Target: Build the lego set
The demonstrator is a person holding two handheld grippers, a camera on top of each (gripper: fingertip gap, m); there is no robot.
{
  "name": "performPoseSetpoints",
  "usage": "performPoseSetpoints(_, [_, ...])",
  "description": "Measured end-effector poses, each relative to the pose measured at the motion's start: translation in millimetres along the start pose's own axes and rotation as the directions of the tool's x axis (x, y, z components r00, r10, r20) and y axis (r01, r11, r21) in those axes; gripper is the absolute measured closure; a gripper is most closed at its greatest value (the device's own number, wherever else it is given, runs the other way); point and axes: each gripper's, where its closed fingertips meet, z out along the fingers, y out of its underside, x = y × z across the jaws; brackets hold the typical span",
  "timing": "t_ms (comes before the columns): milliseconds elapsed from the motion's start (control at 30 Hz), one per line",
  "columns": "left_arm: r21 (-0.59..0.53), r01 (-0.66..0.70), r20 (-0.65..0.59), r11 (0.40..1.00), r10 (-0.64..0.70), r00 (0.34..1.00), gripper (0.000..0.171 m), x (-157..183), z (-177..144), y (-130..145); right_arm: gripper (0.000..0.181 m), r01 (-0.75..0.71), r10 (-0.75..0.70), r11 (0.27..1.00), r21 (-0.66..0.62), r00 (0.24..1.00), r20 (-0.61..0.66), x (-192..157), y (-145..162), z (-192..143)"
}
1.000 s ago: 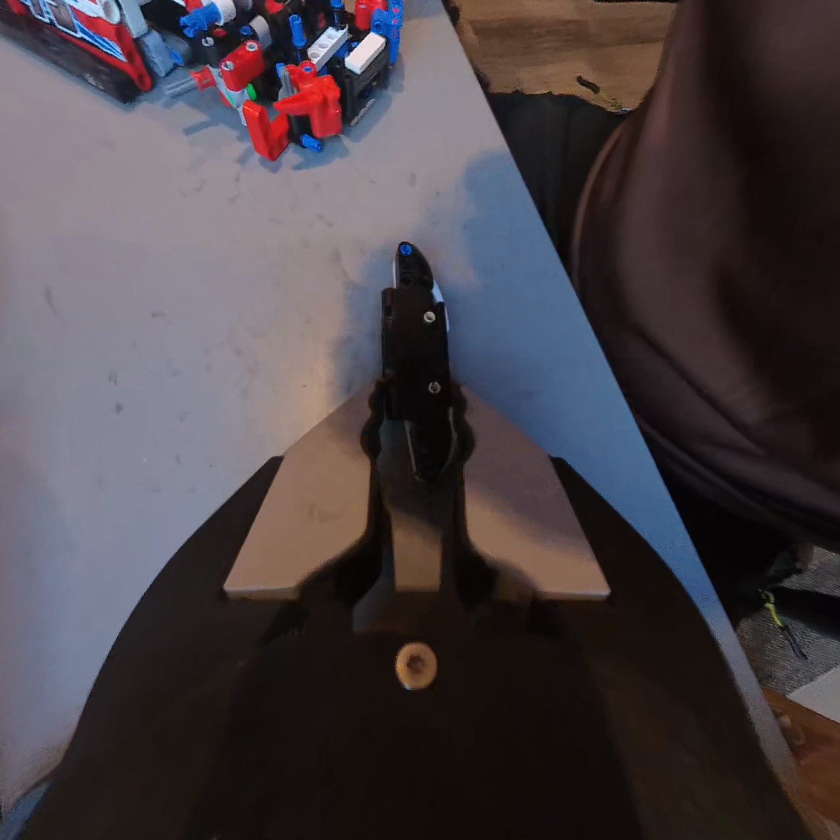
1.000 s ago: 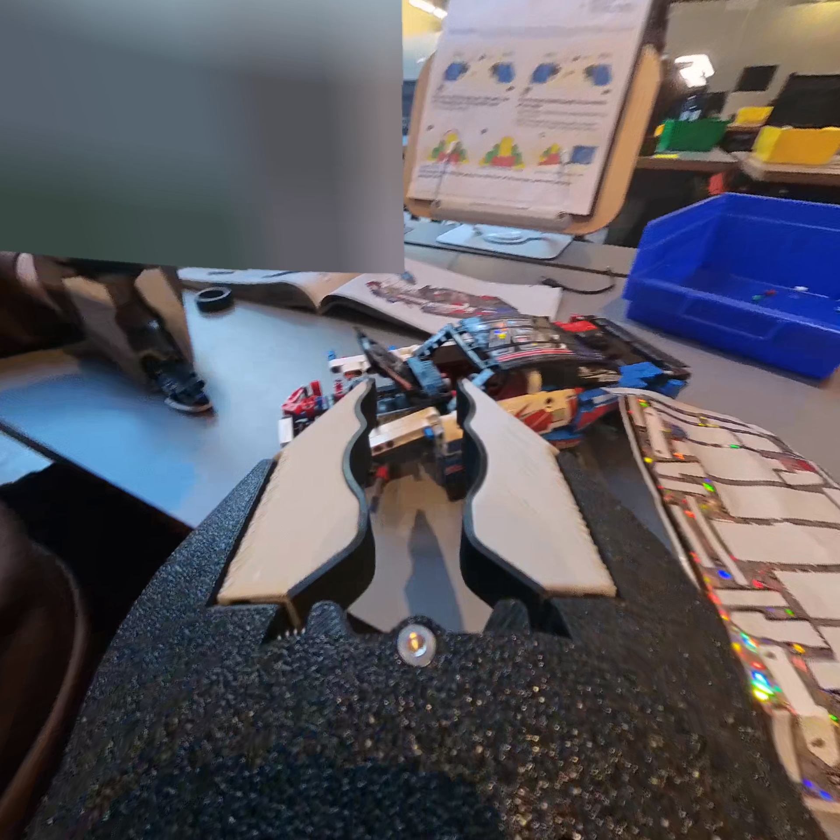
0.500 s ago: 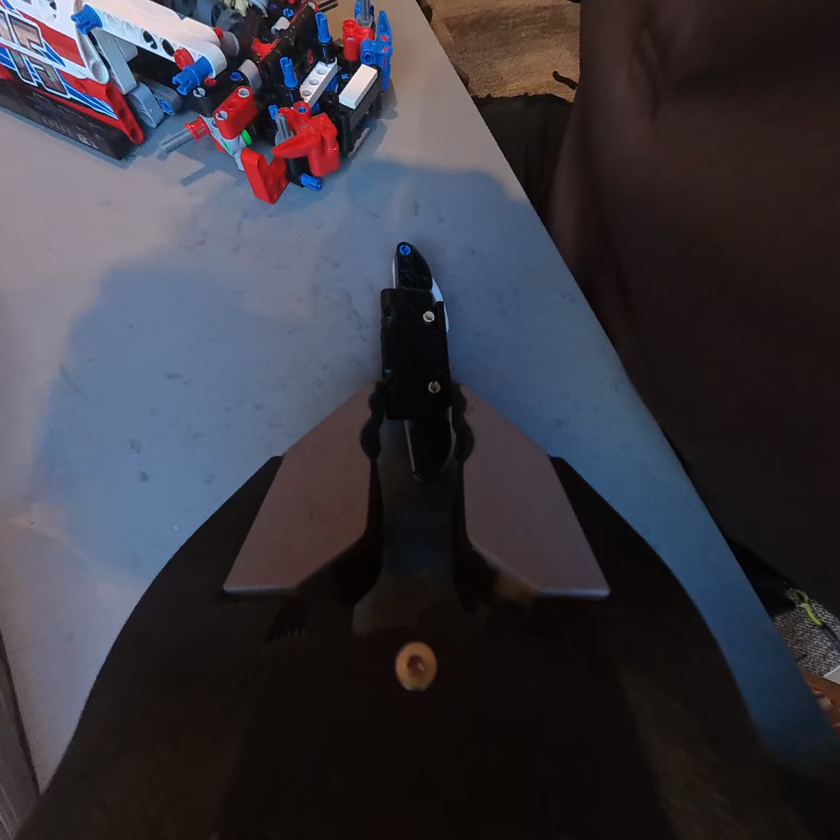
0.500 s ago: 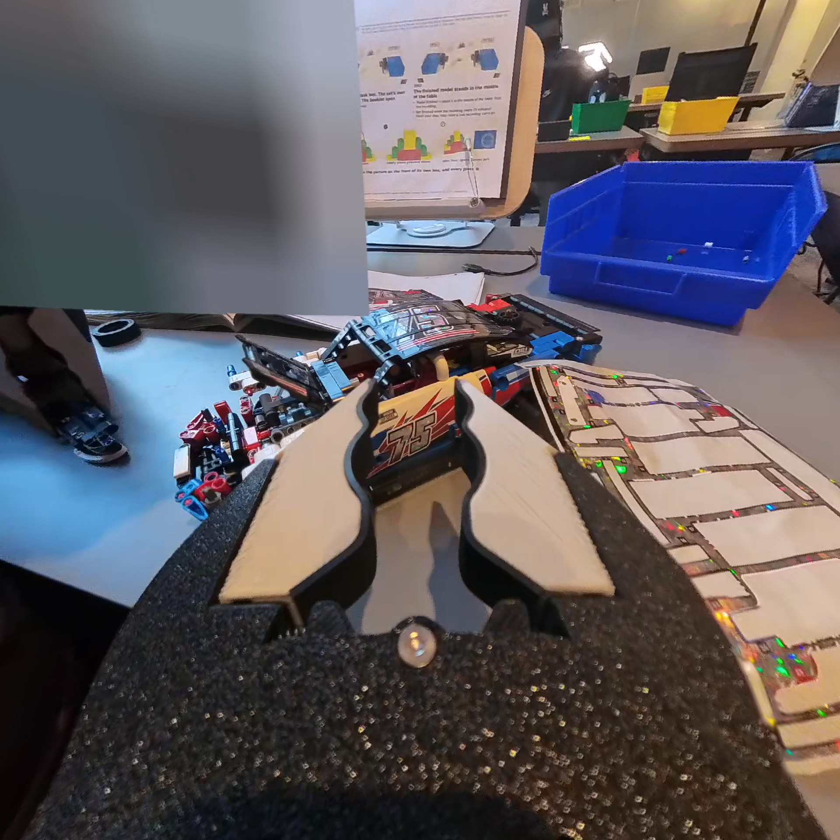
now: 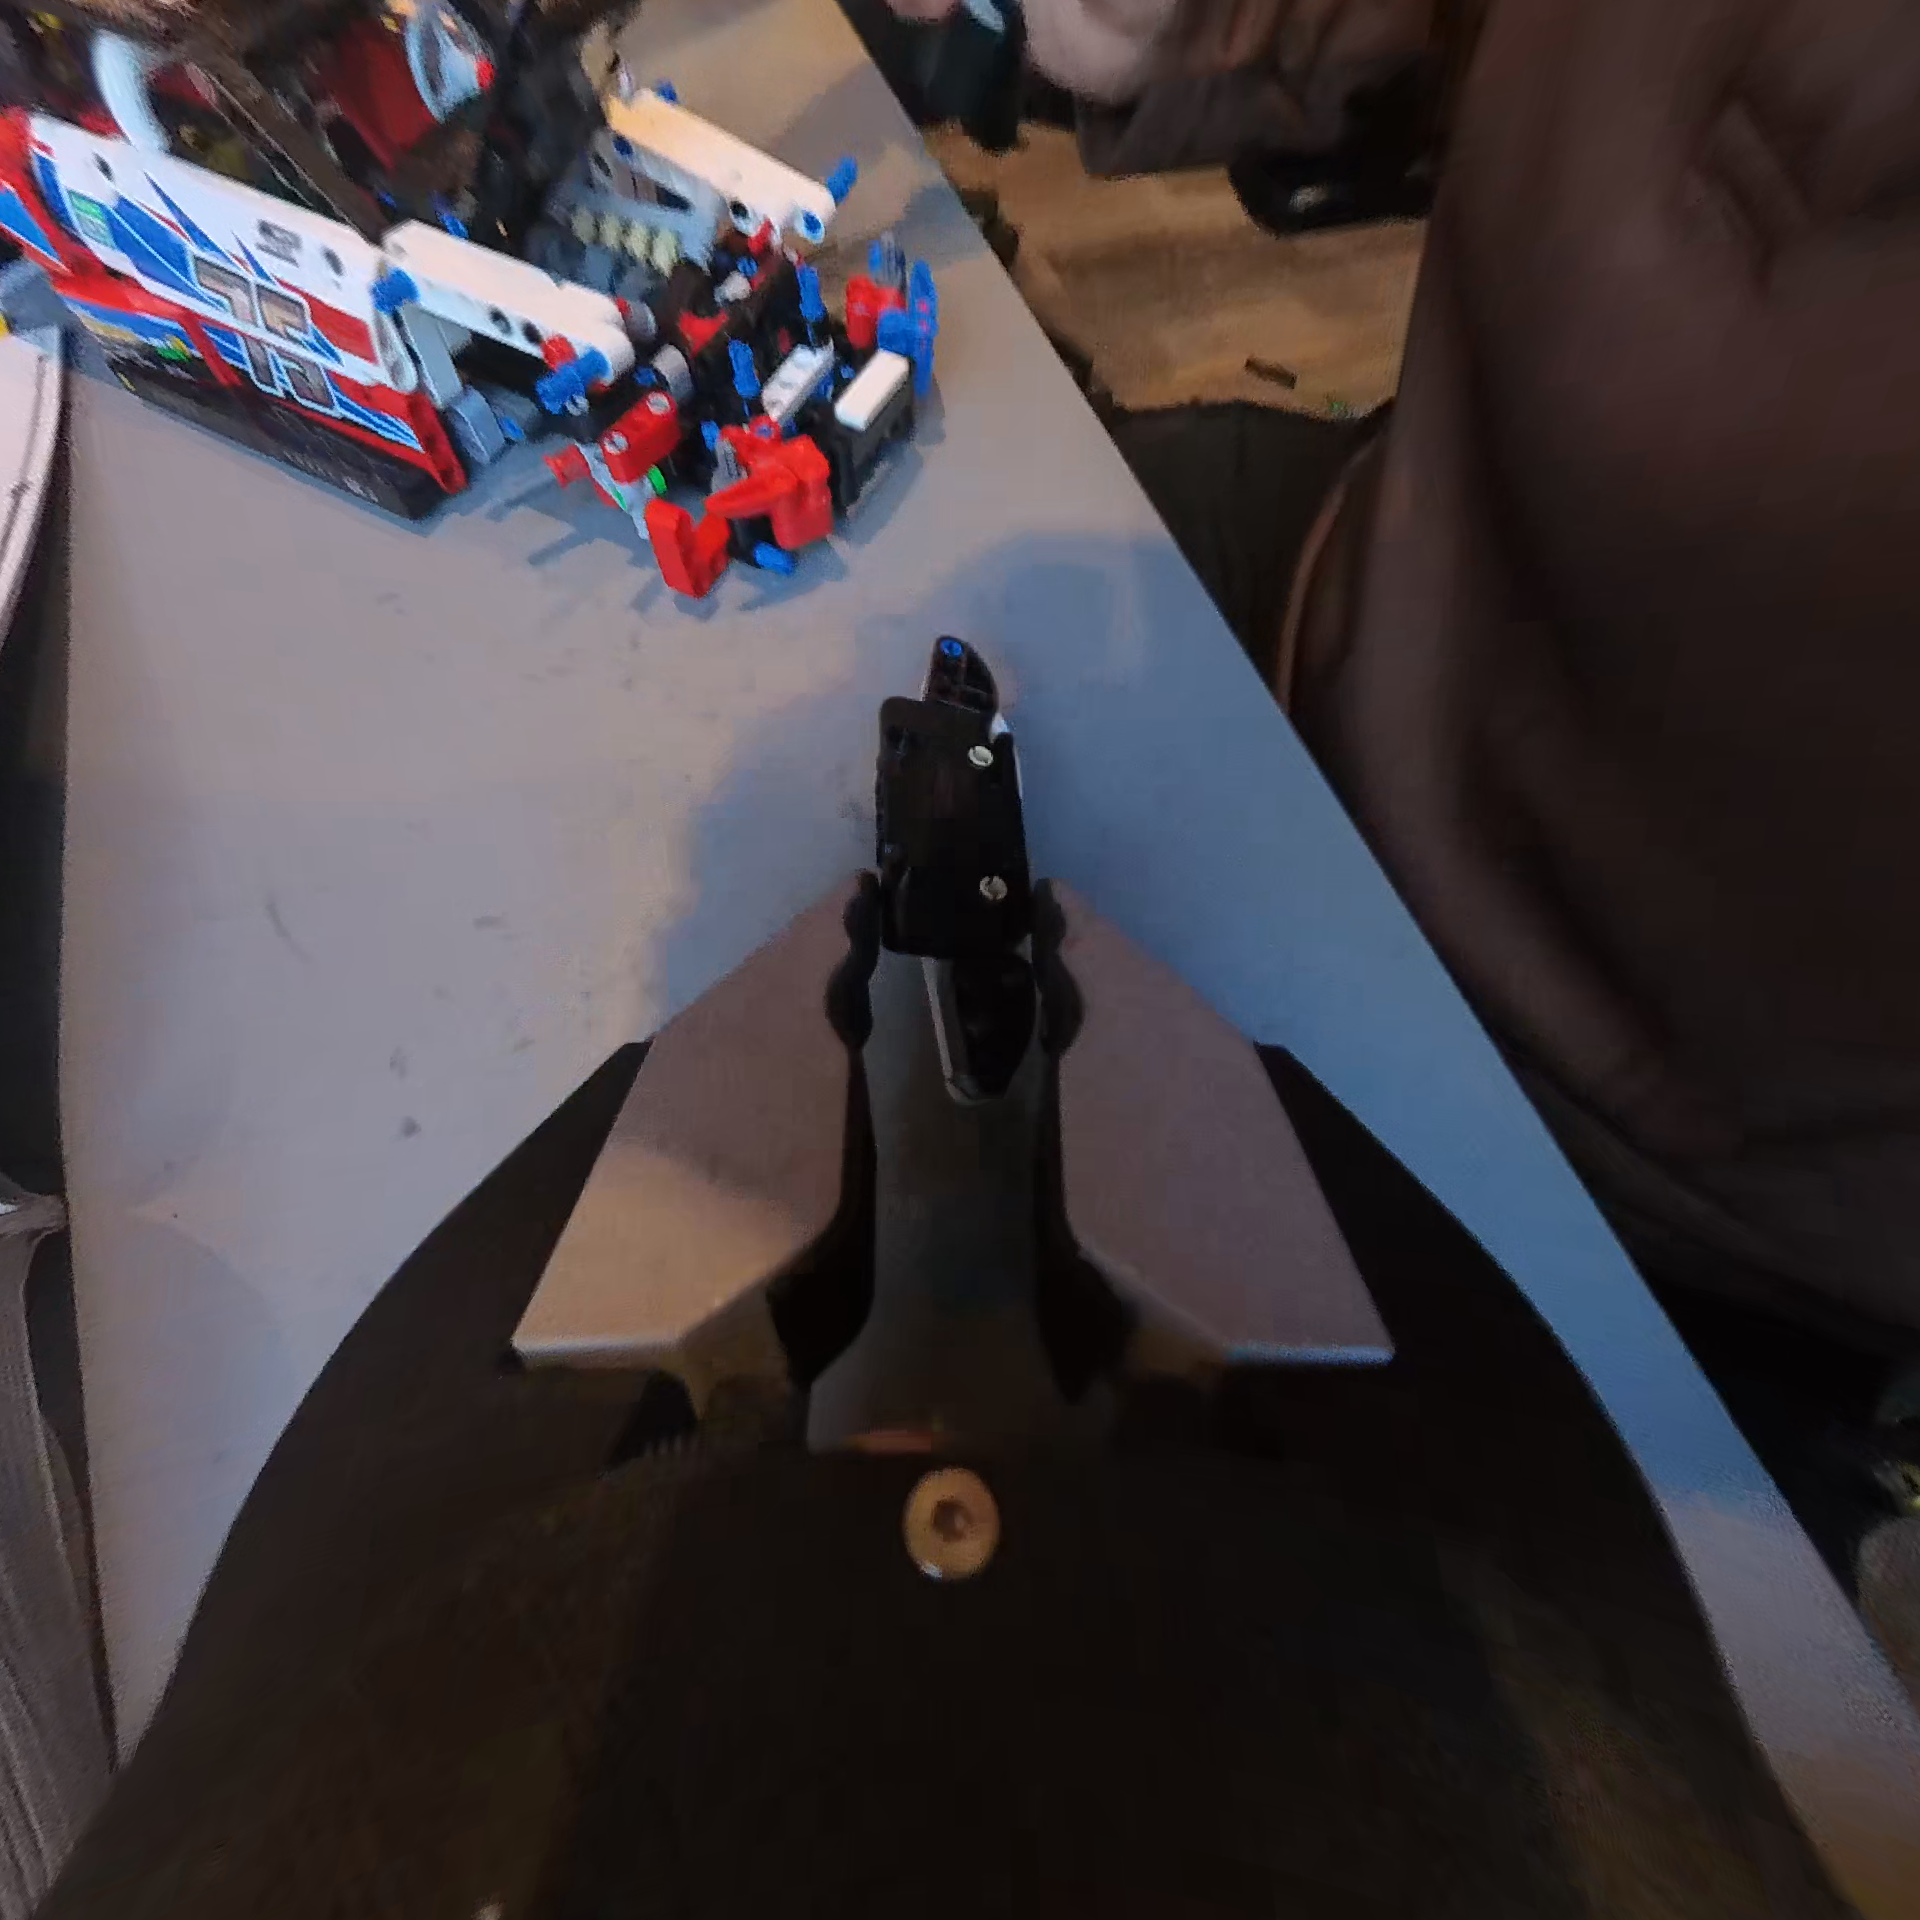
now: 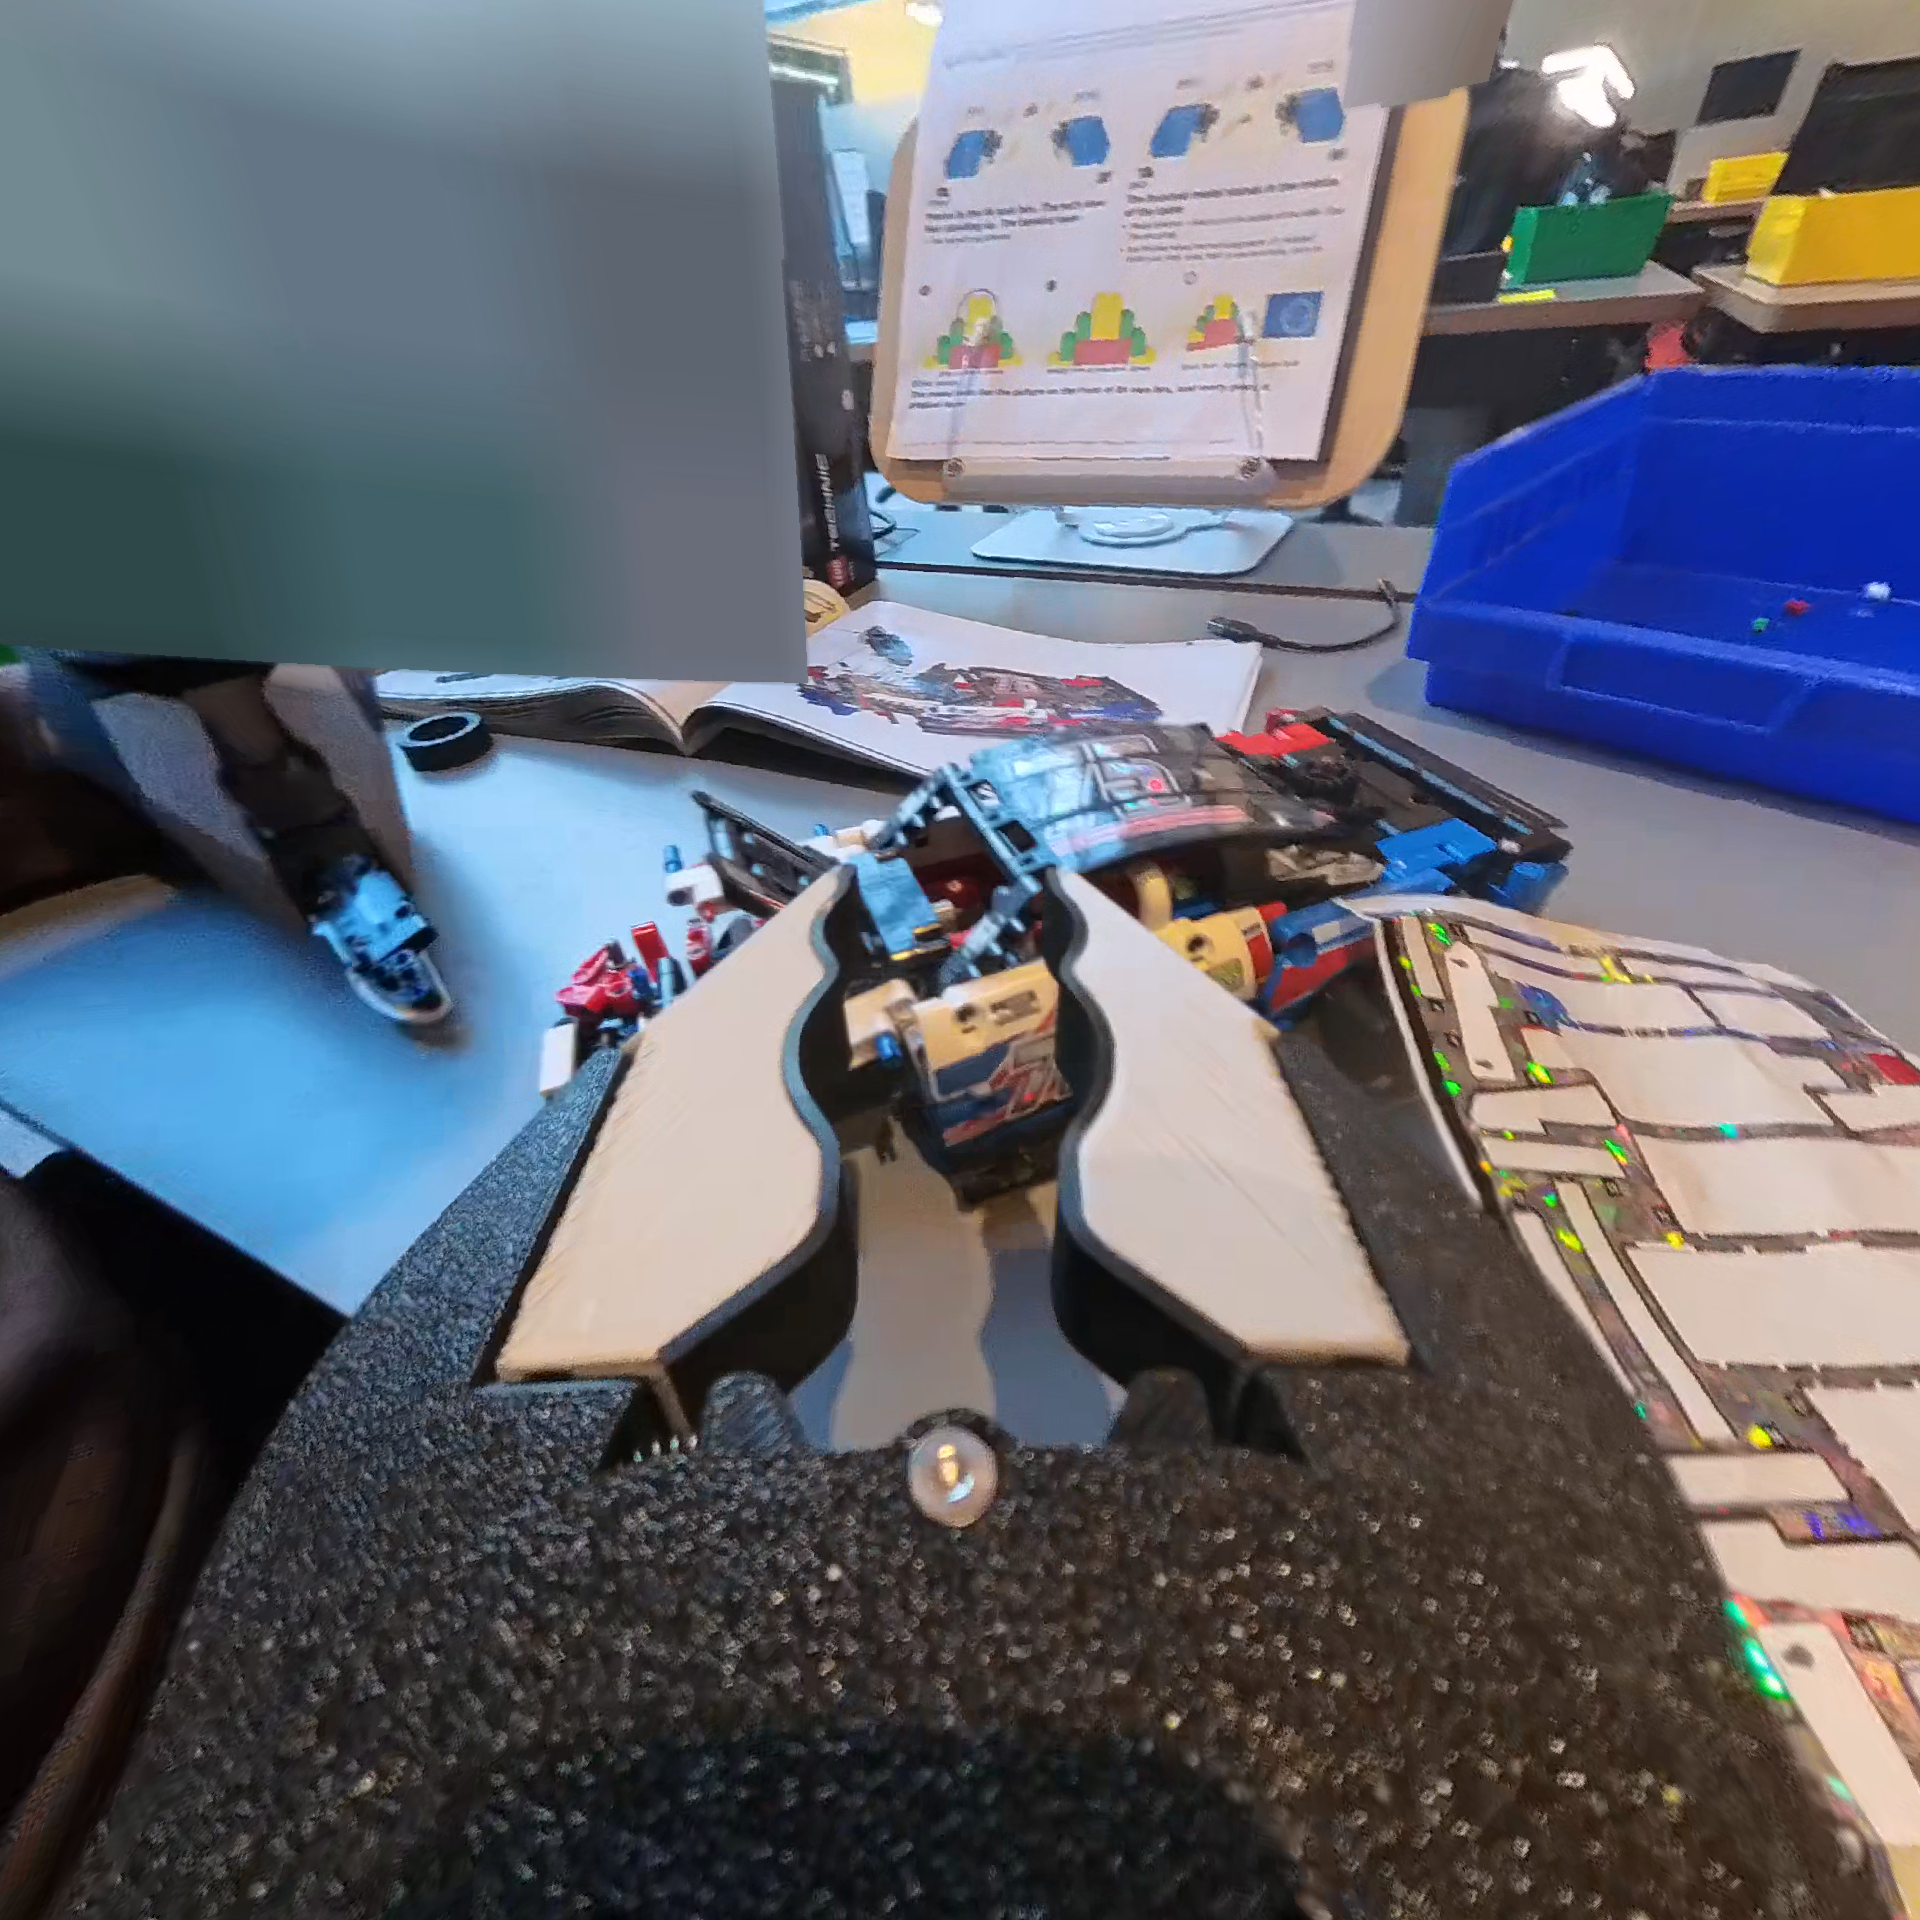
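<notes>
My left gripper (image 5: pixel 951 920) is shut on a small black lego assembly (image 5: pixel 945 800) with a blue pin at its tip, held just above the grey table (image 5: pixel 364 831). The partly built red, white and blue lego car (image 5: pixel 260 332) lies ahead at the far left, its red and blue end parts (image 5: pixel 748 499) nearest. In the right wrist view my right gripper (image 6: pixel 951 904) is open, its fingers straddling the car's white and blue side panel (image 6: pixel 997 1060). The left gripper with its black piece (image 6: pixel 384 940) shows farther off at the left.
A holographic sticker sheet (image 6: pixel 1662 1143) lies right of the car. A blue bin (image 6: pixel 1662 644), an open instruction booklet (image 6: pixel 1039 686), a sheet on a stand (image 6: pixel 1132 260) and a black tyre (image 6: pixel 447 740) sit behind. The table edge runs beside a person's dark clothing (image 5: pixel 1610 727).
The left gripper has carried the black piece closer to the car, which now fills more of its view. The right gripper has moved in so its open fingers straddle the car's side.
</notes>
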Motion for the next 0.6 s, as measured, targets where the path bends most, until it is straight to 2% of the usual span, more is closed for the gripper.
performPoseSetpoints(133, [-0.016, -0.024, 0.003, 1.000, 0.024, 1.000, 0.145, -0.1, 6.2, -1.6, 0.148, 0.088, -0.083, 0.996, -0.020, 0.982, 0.167, -49.0, -11.3, 5.9])
performPoseSetpoints(233, [-0.027, -0.066, 0.008, 0.997, 0.066, 0.998, 0.145, 3.9, 11.7, -3.5, 0.144, 0.195, -0.140, 0.970, -0.143, 0.934, 0.329, -101.1, 7.2, 18.1])
performPoseSetpoints(367, [-0.005, -0.114, 0.017, 0.993, 0.114, 0.993, 0.145, 9.1, 13.0, -8.5, 0.135, 0.329, -0.184, 0.893, -0.307, 0.889, 0.419, -149.1, 46.9, 37.0])
performPoseSetpoints(433, [0.028, -0.135, 0.010, 0.990, 0.135, 0.991, 0.145, 15.1, 12.5, -15.9, 0.121, 0.404, -0.231, 0.839, -0.365, 0.871, 0.435, -161.0, 64.2, 42.7])
performPoseSetpoints(600, [0.088, -0.172, 0.016, 0.981, 0.171, 0.985, 0.145, 24.5, 19.1, -37.6, 0.121, 0.554, -0.375, 0.755, -0.351, 0.803, 0.462, -183.4, 77.2, 49.5])
